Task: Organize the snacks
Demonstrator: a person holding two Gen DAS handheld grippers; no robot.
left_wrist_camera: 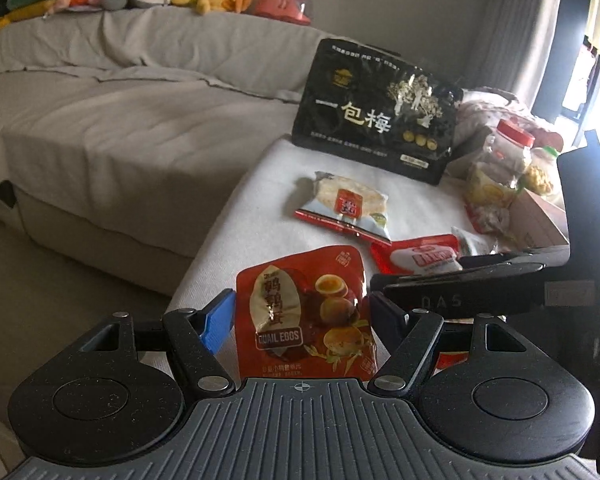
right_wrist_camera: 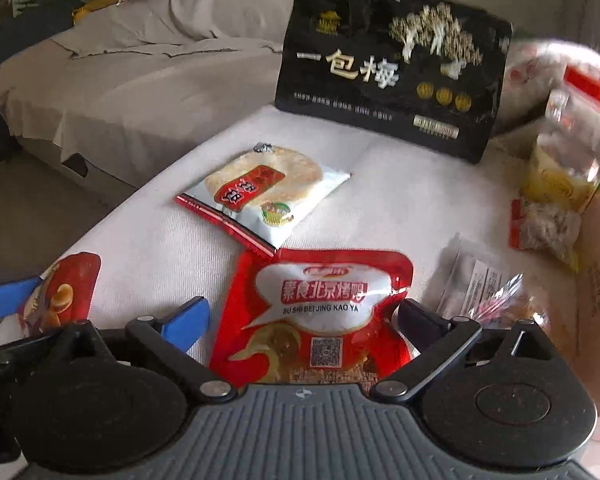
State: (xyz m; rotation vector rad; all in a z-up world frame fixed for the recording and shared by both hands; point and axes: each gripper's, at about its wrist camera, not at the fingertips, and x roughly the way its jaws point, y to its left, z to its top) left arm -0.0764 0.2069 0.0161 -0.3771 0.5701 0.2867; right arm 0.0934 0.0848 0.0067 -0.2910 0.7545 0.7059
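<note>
Snack packets lie on a white cushion (right_wrist_camera: 400, 184) (grey sofa (left_wrist_camera: 112, 120) behind).

- Left claw (left_wrist_camera: 302, 312): black linkage arms with silver screws, one blue finger pad, one dark, ribbed grey base.
- Right claw (right_wrist_camera: 300, 316): same build; its side reads "DAS".

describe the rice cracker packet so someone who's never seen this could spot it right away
Start at the big black bag with gold characters standing at the far edge of the white cushion. In front of it, lying flat in the open, is the rice cracker packet. Unlike the mostly red pouches nearer the grippers, it is pale, with a round cracker pictured and a red strip along one edge.
</note>
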